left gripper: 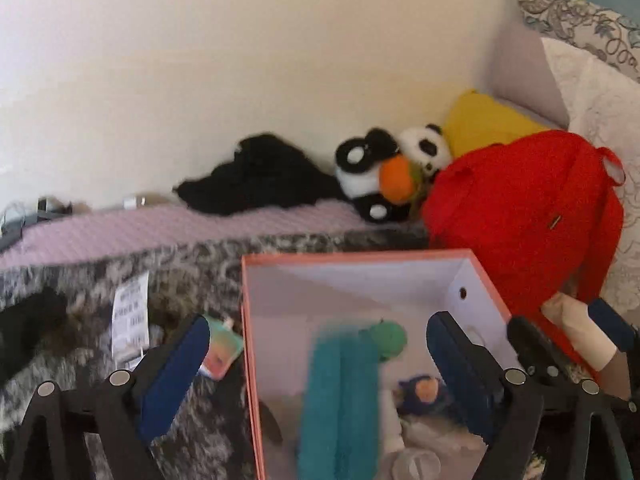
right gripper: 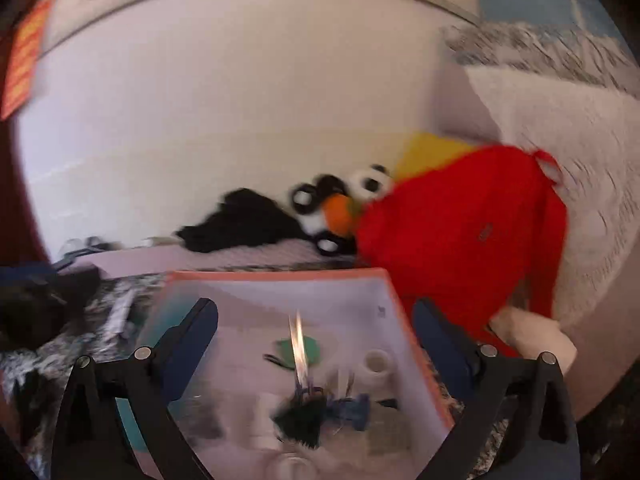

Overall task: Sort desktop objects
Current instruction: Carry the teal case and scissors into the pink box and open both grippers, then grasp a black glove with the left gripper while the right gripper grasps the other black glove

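Coral-pink edging frames the open box [left gripper: 362, 258] I am working over; its inside walls are white, with a small round hole in the right wall. It sits on a grey patterned fur throw [left gripper: 192, 264] on the bed. Inside the box I see a teal fuzzy strip [left gripper: 340, 404] whose long axis runs from the near edge away toward the far wall, blurred, with a green round piece [left gripper: 387, 336] at its far end. To its right lies a small dark blue toy with an orange face [left gripper: 420, 394], and a white round cap [right gripper: 377, 361] lies by the right wall. My left tongs [left gripper: 318, 364] are spread wide, holding nothing, one finger outside the box's left wall and the other inside. My right tongs [right gripper: 316, 356] are spread too, above the box. A thin shiny thing [right gripper: 298, 346] stands upright between them, too blurred to name. Behind the box lean a red backpack [left gripper: 520, 208] and a panda plush [left gripper: 384, 168].
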